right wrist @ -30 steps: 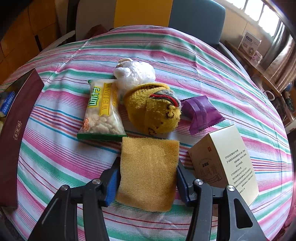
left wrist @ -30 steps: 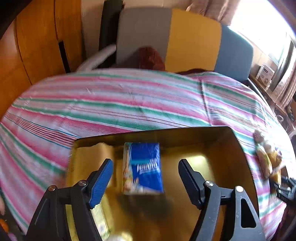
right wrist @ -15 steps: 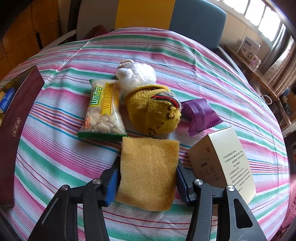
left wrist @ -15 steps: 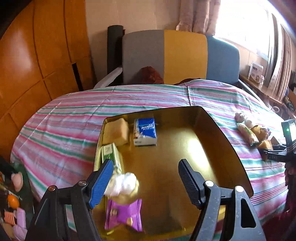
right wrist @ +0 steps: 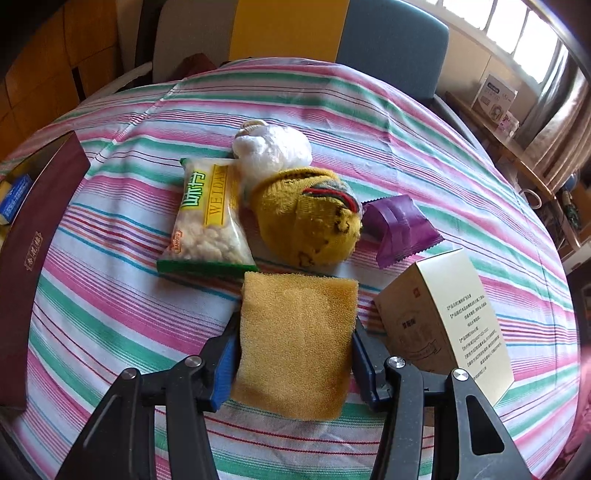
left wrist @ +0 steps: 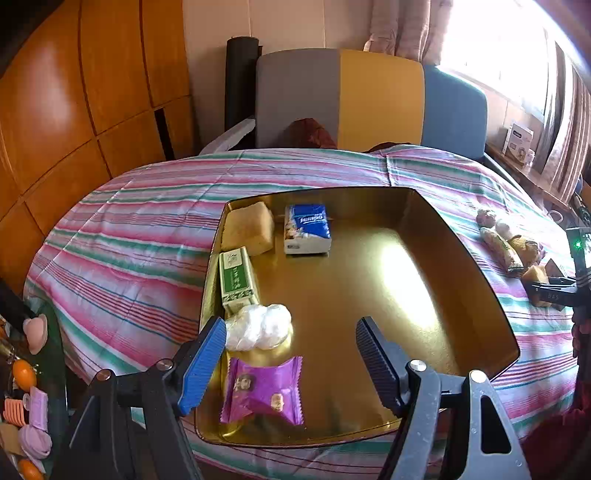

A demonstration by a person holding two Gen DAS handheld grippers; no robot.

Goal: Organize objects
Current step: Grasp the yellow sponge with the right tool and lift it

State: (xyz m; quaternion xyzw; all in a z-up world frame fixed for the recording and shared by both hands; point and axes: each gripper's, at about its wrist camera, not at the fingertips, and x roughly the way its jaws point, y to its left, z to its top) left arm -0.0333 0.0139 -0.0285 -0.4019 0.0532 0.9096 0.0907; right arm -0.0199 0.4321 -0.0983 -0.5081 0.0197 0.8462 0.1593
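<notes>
Sponge: the yellow sponge sits between the right gripper pads, on the striped cloth.
Right gripper: squeezes the sponge from both sides and tips down.
Nearby: snack bag, knit hat and cream box lie close.
Left gripper: wide apart, holding nothing, tipped down over the gold tray.
Tray: a purple packet lies just under it.

Home: striped tablecloth, curtains
</notes>
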